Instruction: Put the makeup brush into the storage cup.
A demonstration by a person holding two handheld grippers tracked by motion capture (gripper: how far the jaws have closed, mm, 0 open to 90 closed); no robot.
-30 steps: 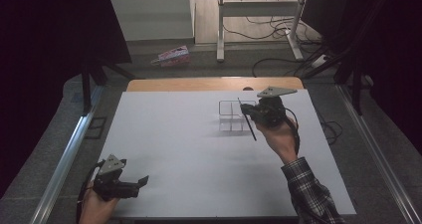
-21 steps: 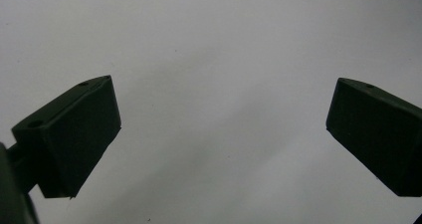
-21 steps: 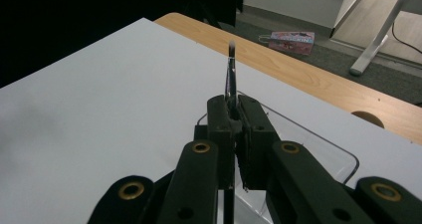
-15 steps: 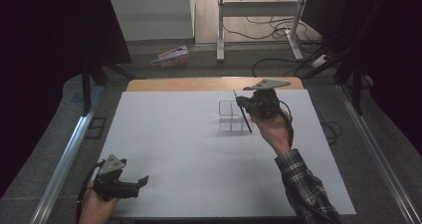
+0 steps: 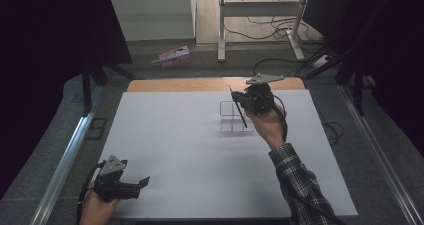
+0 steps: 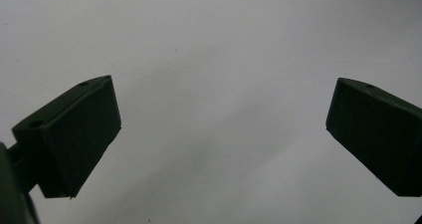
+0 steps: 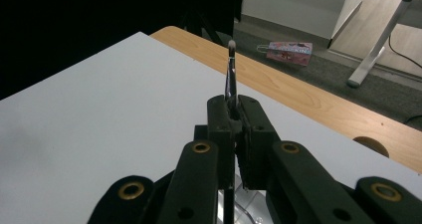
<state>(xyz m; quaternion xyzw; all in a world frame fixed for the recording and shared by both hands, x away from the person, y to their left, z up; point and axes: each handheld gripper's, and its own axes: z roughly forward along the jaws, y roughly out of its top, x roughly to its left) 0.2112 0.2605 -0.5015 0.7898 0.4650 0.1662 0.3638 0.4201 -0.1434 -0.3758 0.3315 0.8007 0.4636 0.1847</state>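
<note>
Two jaws on my right gripper (image 7: 233,127) are pressing together on a thin makeup brush (image 7: 231,74), clamping its handle so that the pale bristle tip is sticking up past the pads and the dark handle is running down below them. Seen from the high view, I am holding that right gripper (image 5: 243,101) in the air over the far right part of the tabletop (image 5: 190,150), with the brush (image 5: 239,114) slanting down across the front of it. Just beneath and beside it a small clear organizer (image 5: 232,117) with open compartments is standing on the white surface, near the far edge; the lower end of the brush is crossing in front of the organizer, though whether it is touching it I cannot tell. My right hand (image 5: 270,125) and plaid sleeve are reaching in from the near right.

On my left gripper (image 6: 219,134) the jaws are standing wide apart with nothing between them, only bare white surface beyond. I am resting that left gripper (image 5: 141,184) at the near left corner of the tabletop, well apart from the organizer.

Beyond the far edge a strip of bare wood is showing, and farther off a pink packet (image 5: 172,56) is lying on the floor.
</note>
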